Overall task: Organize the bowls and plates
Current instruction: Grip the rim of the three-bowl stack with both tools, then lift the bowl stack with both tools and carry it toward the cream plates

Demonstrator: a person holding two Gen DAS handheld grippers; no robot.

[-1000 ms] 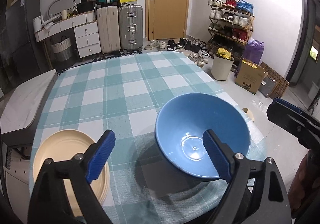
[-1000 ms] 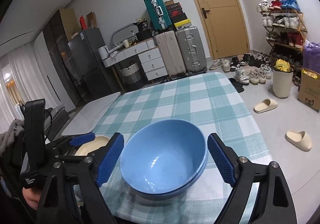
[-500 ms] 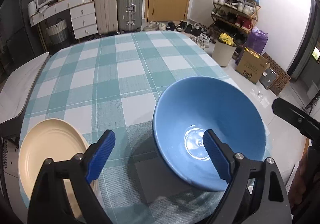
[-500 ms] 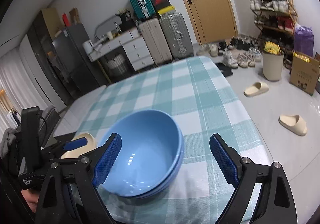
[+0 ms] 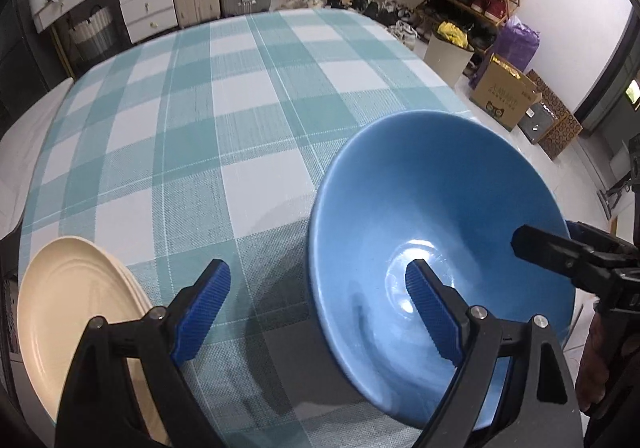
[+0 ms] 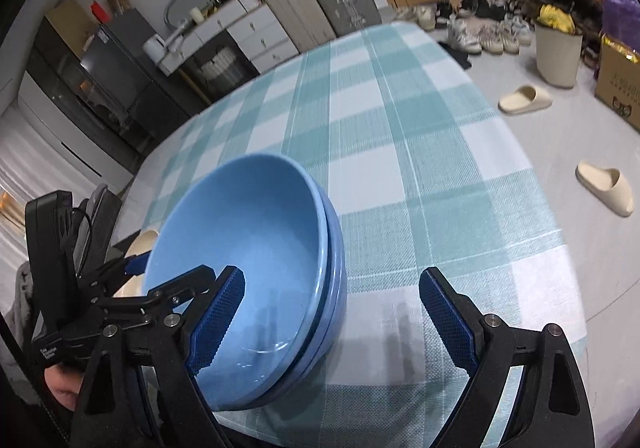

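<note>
Two nested blue bowls (image 6: 256,248) sit near the lower edge of the checked tablecloth (image 5: 224,96), filling the lower right of the left wrist view. The left gripper (image 5: 316,308) is spread wide and holds nothing, its right pad over the bowl's inside. The right gripper (image 6: 332,320) is also wide open and empty, its left pad over the bowls. Stacked cream plates (image 5: 72,308) lie at lower left.
</note>
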